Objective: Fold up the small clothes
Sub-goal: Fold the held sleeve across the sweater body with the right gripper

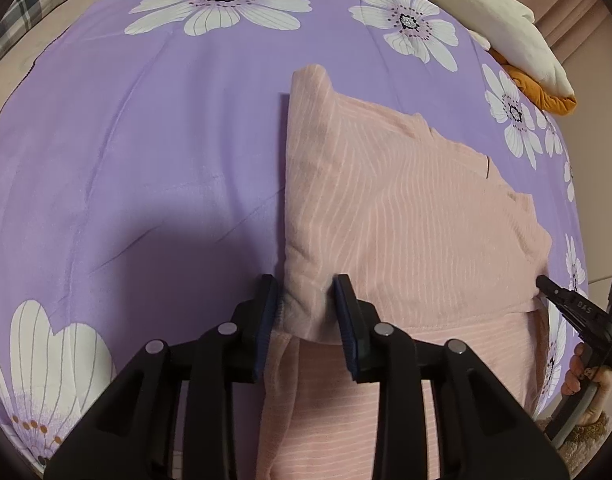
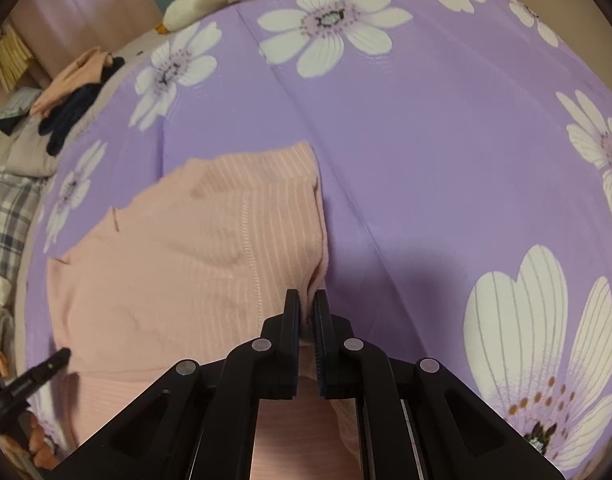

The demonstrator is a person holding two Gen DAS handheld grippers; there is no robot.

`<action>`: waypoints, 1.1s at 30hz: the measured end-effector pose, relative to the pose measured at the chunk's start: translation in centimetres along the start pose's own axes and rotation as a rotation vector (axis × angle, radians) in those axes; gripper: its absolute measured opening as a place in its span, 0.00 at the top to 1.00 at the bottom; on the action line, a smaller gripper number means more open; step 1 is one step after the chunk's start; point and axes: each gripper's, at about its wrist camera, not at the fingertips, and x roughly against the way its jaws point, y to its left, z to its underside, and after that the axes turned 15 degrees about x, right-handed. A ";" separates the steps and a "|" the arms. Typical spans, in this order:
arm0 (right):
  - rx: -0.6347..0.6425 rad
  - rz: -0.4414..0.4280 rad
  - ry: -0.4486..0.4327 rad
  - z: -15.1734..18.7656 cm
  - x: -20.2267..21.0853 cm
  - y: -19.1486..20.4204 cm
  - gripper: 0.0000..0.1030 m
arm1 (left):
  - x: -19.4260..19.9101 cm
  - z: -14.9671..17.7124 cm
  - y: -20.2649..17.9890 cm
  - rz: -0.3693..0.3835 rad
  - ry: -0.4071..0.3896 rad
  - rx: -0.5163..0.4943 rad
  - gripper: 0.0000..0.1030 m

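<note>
Left hand-held gripper [image 1: 306, 300]: jaws part-spread around near left corner of pink garment [image 1: 406, 220], cloth bunched between pads; whether pads press it, cannot tell. Right hand-held gripper [image 2: 306, 312]: jaws pressed almost together, pinching garment's near right corner. Garment: pink, ribbed, folded, lying flat on bed [image 1: 146, 140] with purple flowered cover. Beyond far edge: white cloth [image 1: 486, 12], orange cloth [image 1: 546, 96]. Dark clothes pile [image 2: 74, 108] off to side.
</note>
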 end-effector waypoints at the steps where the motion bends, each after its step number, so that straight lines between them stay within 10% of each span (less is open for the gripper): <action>1: -0.001 0.000 0.003 0.0 -0.2 -0.1 0.93 | -0.1 0.0 0.0 0.002 0.003 0.003 0.69; 33: -0.002 0.024 0.003 0.4 -0.8 -0.2 0.93 | -0.3 0.9 0.0 0.014 -0.050 0.001 0.63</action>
